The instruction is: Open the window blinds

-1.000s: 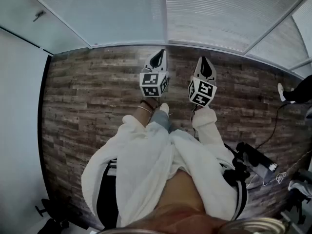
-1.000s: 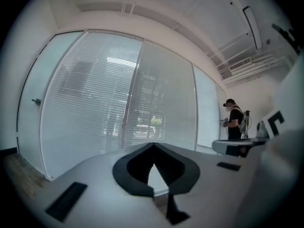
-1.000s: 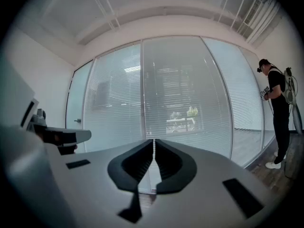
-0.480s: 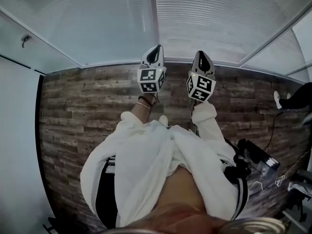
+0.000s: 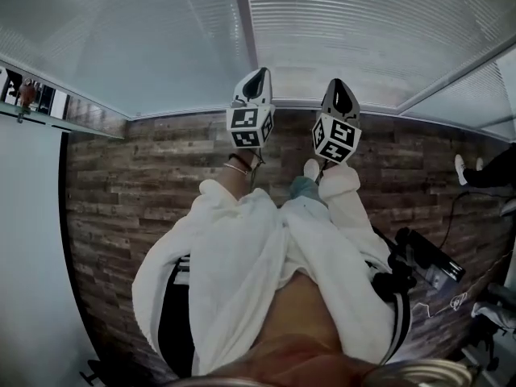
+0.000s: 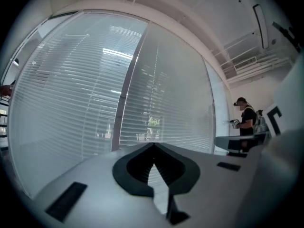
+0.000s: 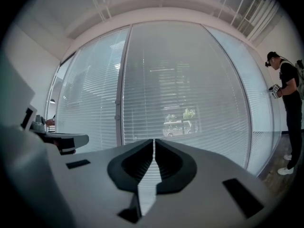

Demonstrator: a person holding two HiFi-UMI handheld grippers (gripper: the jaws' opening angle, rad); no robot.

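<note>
White slatted blinds (image 5: pixel 363 31) cover the tall windows ahead, slats turned closed; a street shows faintly through them in the right gripper view. A grey upright bar (image 5: pixel 240 6) splits two panes. My left gripper (image 5: pixel 254 79) and right gripper (image 5: pixel 339 91) point level at the blinds, side by side and short of them. The left gripper (image 6: pixel 153 145) has its jaws together with nothing between them. The right gripper (image 7: pixel 154 140) is also shut and holds nothing. The blinds (image 6: pixel 166 94) (image 7: pixel 185 89) fill both gripper views.
Wood-plank floor (image 5: pixel 145 184) runs up to the window base. A white wall (image 5: pixel 28 240) stands at the left. Dark equipment and cables (image 5: pixel 427 260) lie on the floor at the right. Another person (image 7: pixel 289 108) stands by the window further right.
Both grippers have advanced toward the blinds together with the person carrying them. The window now fills more of the head view and the floor strip ahead has narrowed.
</note>
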